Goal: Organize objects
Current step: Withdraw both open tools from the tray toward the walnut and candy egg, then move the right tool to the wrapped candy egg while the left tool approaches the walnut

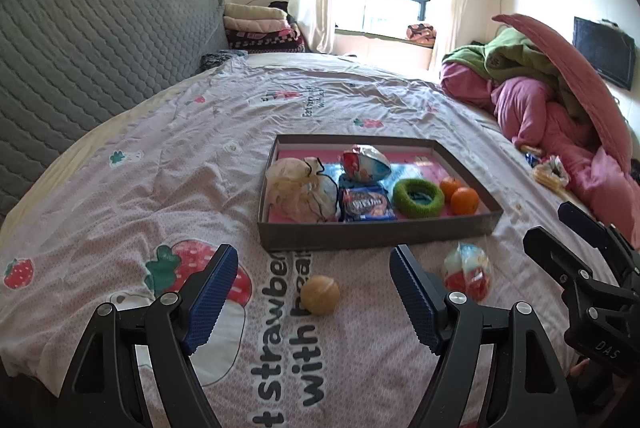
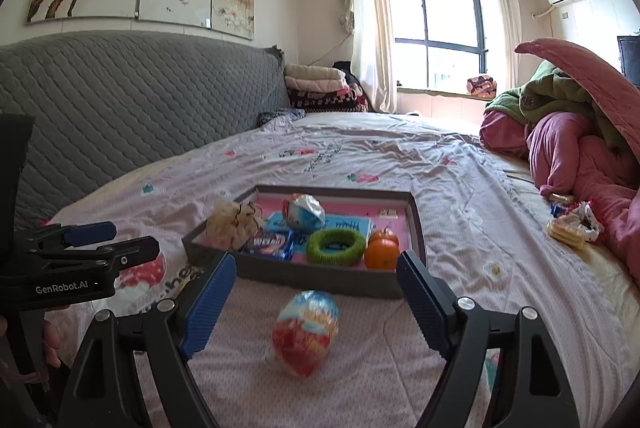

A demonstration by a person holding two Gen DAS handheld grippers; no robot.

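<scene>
A shallow grey tray (image 1: 380, 234) lies on the strawberry-print bedsheet. It holds a gauzy pouch (image 1: 300, 188), a blue biscuit packet (image 1: 366, 204), a green ring (image 1: 418, 198), two oranges (image 1: 464, 200) and a foil-wrapped egg (image 1: 364, 162). A tan ball (image 1: 320, 295) rests on the sheet in front of the tray, between the spread fingers of my open left gripper (image 1: 314, 256), untouched. A second wrapped egg (image 2: 306, 332) lies just ahead of my open right gripper (image 2: 316, 260), clear of both pads. Each gripper shows in the other's view: right gripper (image 1: 550, 224), left gripper (image 2: 132, 237).
A heap of pink and green bedding (image 1: 540, 100) fills the bed's right side, with loose snack packets (image 2: 572, 224) beside it. The grey quilted headboard (image 1: 100, 48) rises on the left. Folded blankets (image 2: 316, 84) are stacked near the window.
</scene>
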